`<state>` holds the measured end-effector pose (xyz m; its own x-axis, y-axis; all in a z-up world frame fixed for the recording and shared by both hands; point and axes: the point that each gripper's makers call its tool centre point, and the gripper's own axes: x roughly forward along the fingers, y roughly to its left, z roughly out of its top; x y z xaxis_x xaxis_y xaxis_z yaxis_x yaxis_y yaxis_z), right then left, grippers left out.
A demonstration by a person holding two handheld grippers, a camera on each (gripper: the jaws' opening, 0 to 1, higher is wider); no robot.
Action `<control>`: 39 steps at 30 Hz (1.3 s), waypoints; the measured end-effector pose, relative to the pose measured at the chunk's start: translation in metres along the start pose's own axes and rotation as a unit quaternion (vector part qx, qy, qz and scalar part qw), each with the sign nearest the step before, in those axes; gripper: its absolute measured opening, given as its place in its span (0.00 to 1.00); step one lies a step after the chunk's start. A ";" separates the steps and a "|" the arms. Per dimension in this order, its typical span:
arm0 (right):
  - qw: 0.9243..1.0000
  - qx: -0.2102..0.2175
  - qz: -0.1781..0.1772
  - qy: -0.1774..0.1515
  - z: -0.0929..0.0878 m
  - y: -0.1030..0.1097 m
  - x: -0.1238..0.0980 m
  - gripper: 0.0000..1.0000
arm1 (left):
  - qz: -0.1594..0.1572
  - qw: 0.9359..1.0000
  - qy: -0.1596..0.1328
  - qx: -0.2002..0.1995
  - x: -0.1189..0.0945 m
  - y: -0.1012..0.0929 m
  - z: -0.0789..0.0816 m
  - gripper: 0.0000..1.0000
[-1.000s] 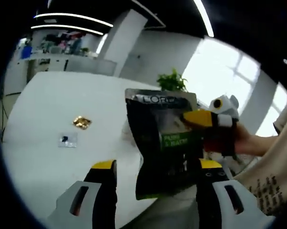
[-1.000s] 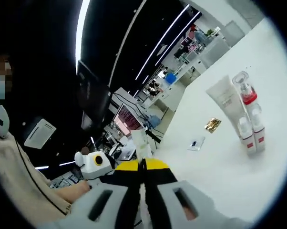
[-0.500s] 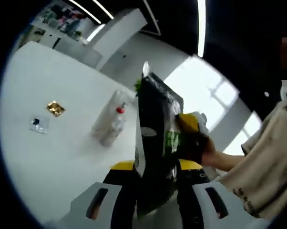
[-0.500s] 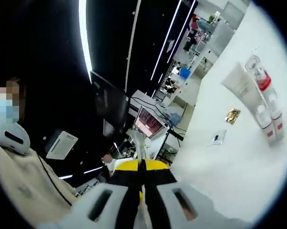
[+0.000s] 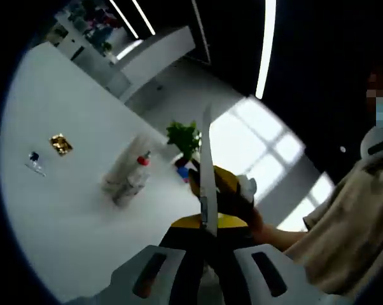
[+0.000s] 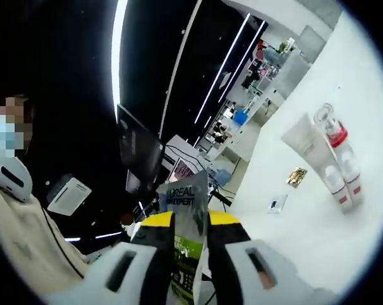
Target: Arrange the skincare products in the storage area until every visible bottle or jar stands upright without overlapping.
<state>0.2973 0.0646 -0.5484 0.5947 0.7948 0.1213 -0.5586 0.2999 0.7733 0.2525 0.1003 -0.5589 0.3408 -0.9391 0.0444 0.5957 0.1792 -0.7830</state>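
A tube (image 6: 306, 143) and bottles (image 6: 341, 166) already stand upright together on the white surface (image 6: 344, 235), but the dark pouch (image 6: 189, 236) is in the air, clenched between both tongs (image 5: 208, 230) (image 6: 190, 223), not yet placed.

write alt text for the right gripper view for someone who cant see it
The right gripper pinches a dark sachet between its yellow-tipped jaws, above a white table. On the table to the right stand a white tube and a red-collared pump bottle, near two small packets.
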 end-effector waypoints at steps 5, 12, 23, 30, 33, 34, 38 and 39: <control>0.997 0.057 0.032 -0.029 -0.009 0.012 -0.002 0.33 | -0.011 0.999 -0.037 -0.018 -0.004 -0.004 0.014 0.00; 0.995 0.084 0.034 -0.032 -0.024 0.012 0.005 0.33 | -0.023 0.997 -0.066 -0.040 -0.006 -0.008 0.028 0.00; 0.987 0.140 0.060 -0.055 -0.027 0.022 0.006 0.02 | -0.014 0.993 -0.081 -0.088 -0.006 0.002 0.029 0.00; 0.982 0.169 0.051 -0.071 -0.023 0.017 0.003 0.02 | -0.005 0.992 -0.092 -0.088 0.000 0.006 0.029 0.03; 0.980 0.175 0.043 -0.083 -0.019 0.012 0.001 0.02 | 0.007 0.994 -0.078 -0.080 -0.001 0.009 0.021 0.05; 0.980 0.177 0.040 -0.086 -0.018 0.011 0.000 0.02 | 0.009 0.994 -0.077 -0.080 -0.001 0.009 0.019 0.05; 0.982 0.168 0.027 -0.078 -0.021 0.007 -0.001 0.02 | 0.017 0.993 -0.079 -0.091 -0.006 0.013 0.014 0.04; 0.983 0.165 0.023 -0.074 -0.022 0.006 0.000 0.02 | 0.018 0.992 -0.078 -0.092 -0.006 0.014 0.013 0.04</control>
<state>0.2809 0.0778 -0.5576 0.6647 0.7103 0.2316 -0.3833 0.0582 0.9218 0.2682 0.1127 -0.5620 0.4774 -0.8731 0.0987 0.4423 0.1417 -0.8856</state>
